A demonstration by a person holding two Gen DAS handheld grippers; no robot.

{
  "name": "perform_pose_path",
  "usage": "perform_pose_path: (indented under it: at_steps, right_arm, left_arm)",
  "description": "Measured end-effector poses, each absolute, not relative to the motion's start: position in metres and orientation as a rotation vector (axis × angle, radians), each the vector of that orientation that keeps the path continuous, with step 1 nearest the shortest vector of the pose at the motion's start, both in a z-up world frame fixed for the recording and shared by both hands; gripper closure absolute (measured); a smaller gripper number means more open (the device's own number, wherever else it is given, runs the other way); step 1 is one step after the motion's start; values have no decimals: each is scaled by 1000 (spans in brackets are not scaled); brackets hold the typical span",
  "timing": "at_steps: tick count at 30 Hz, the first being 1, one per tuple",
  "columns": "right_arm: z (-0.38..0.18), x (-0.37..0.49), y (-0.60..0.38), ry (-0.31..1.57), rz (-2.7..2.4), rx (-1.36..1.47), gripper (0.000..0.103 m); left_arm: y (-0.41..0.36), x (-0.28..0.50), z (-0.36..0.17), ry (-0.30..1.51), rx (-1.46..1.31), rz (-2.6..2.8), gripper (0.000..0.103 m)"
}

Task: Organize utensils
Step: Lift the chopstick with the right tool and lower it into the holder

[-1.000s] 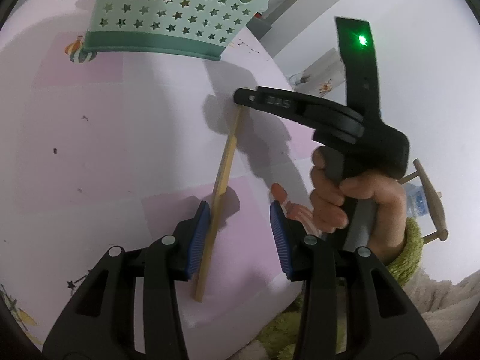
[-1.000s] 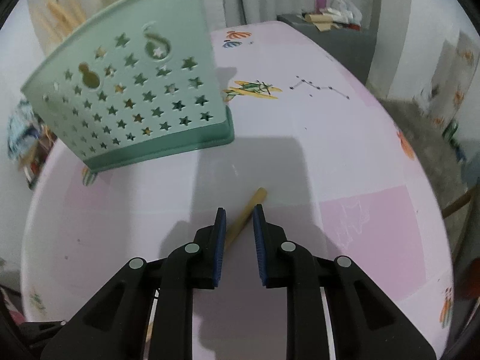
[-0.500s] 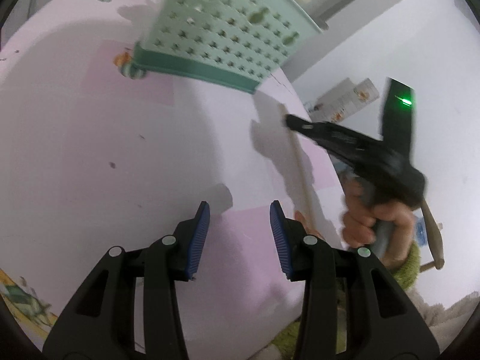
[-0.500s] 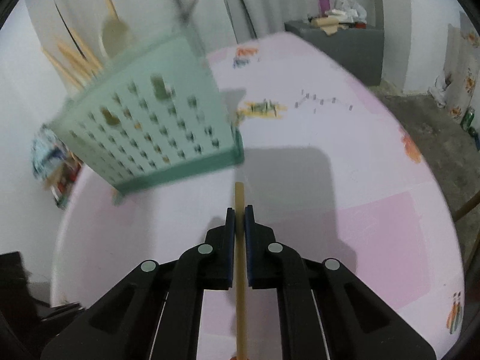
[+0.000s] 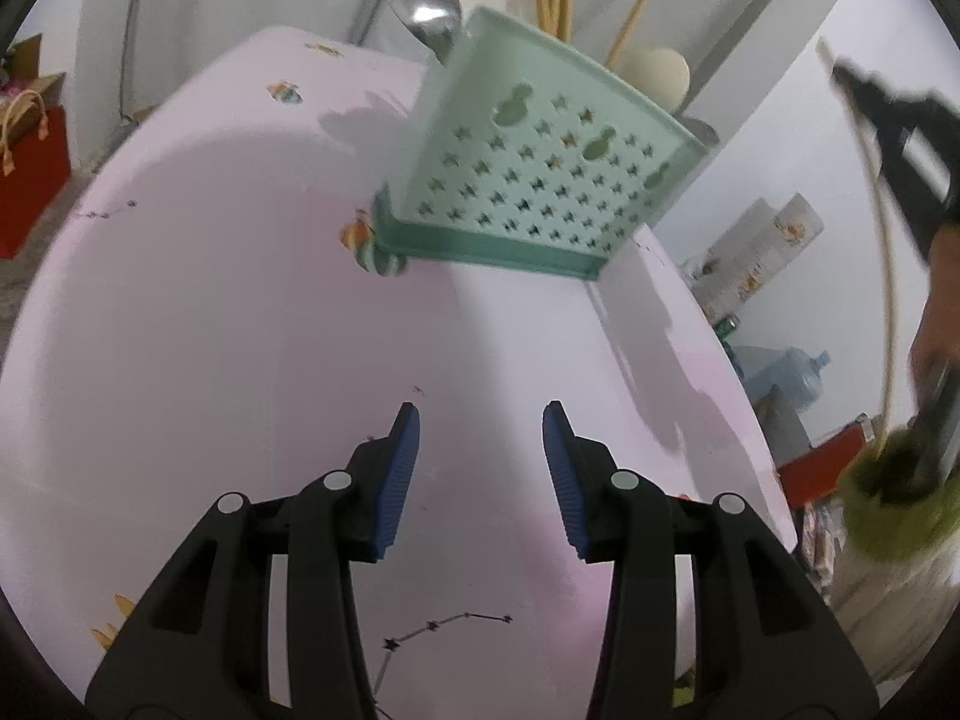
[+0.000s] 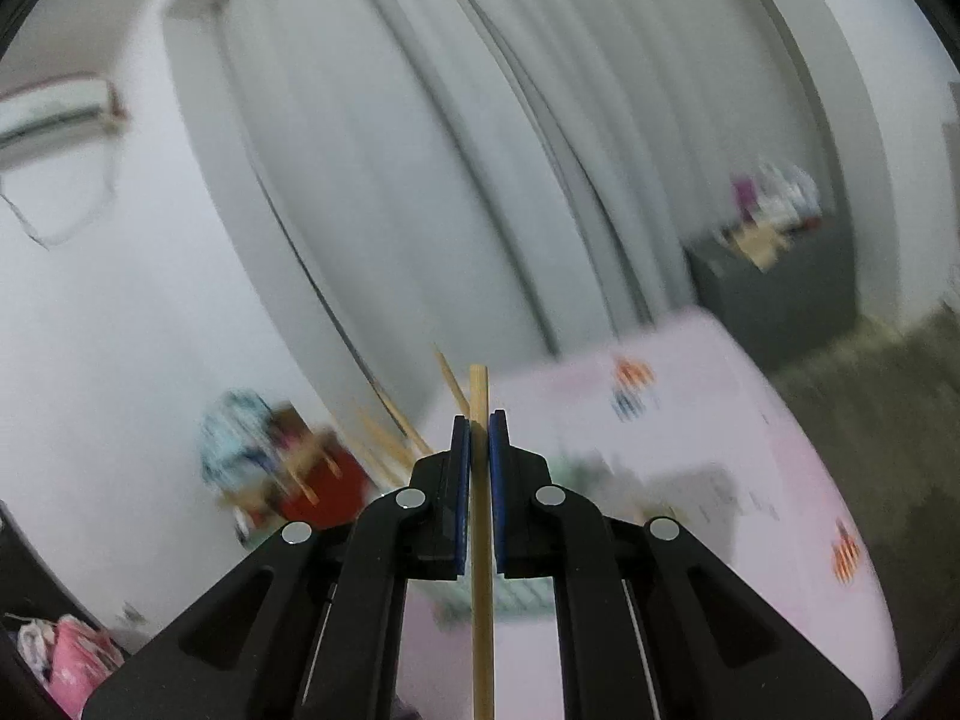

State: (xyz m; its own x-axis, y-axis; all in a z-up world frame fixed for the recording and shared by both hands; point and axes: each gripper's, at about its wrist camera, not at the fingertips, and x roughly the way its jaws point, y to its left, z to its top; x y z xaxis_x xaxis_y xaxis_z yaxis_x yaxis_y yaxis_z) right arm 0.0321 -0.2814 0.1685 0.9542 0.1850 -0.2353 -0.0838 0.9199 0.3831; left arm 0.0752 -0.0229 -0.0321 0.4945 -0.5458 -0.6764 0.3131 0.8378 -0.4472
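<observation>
Aloft, chopstick (image 6: 480,516): clamped between the right gripper (image 6: 478,438) pads, raised off the table.
Holder: green utensil basket (image 5: 540,180) stands on the pink table (image 5: 240,330), already bearing chopsticks and a spoon (image 5: 429,15).
Left gripper (image 5: 480,420): spread wide, empty.
Progress: probably near done; this stick is not yet dropped in.

Table cover: pink table (image 5: 240,330), small cartoon prints near its edges.
Floor, left side: red bag (image 5: 27,174).
Floor, right side: blue water jug (image 5: 780,372).
Back wall: grey curtain (image 6: 456,138).
Far corner: dark cabinet (image 6: 780,294), blurred.
</observation>
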Motion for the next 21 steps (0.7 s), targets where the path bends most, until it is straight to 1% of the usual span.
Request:
perform_pose_path:
  at_steps: [5,9,12,21]
  right_arm:
    - [207,54,-264,108,210,364,97]
    - [220,86,-250,46,240,346,97]
    - [220,113,-239,36,233,324,96]
    - [195,177,-224,61,117,208,96]
  left_arm:
    - [-17,79,-32,907,-301,-491,62]
    - [-14,78,-30,896,-298,-475,62]
    - [-9,79,-28,882,-295,-463,62]
    - [6,89,-34,889,-311,-431,62]
